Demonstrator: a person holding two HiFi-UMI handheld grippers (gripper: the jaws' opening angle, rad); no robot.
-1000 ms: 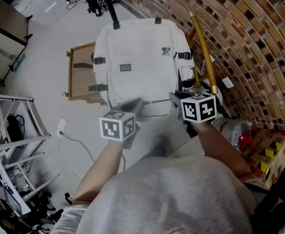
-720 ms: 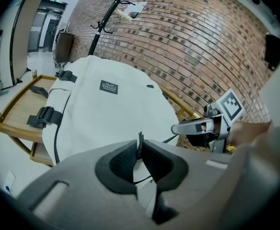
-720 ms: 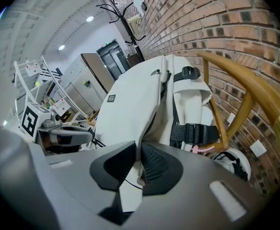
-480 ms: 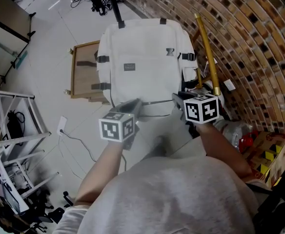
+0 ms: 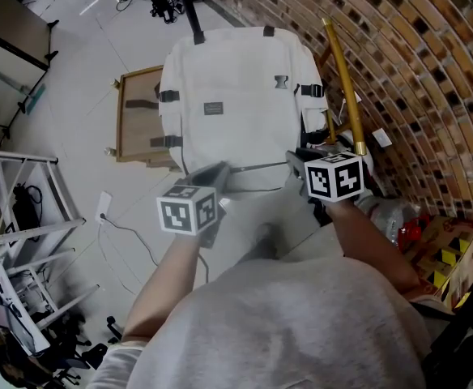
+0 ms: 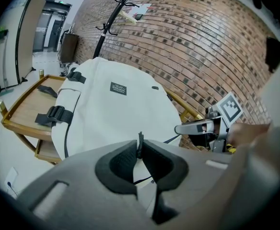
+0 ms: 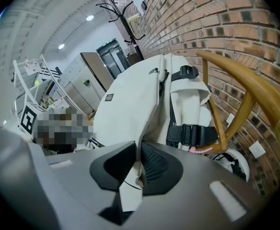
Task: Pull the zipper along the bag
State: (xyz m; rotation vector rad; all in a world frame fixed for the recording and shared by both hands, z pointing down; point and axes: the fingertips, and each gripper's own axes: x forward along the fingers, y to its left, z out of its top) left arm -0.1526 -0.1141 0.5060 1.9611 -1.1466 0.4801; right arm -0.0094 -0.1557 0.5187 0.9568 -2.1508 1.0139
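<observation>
White backpack [image 5: 236, 96] rests on a wooden chair [image 5: 133, 128] by the brick wall [image 5: 415, 71]. Black zipper pull [image 6: 139, 139] sits at the bag's near edge, pinched in the narrow jaws of the left gripper [image 5: 219, 173]. The right gripper [image 5: 295, 162], a little apart, clamps the backpack's fabric edge. Both forearms reach forward. Coat stand [image 6: 112, 13] stands behind.
</observation>
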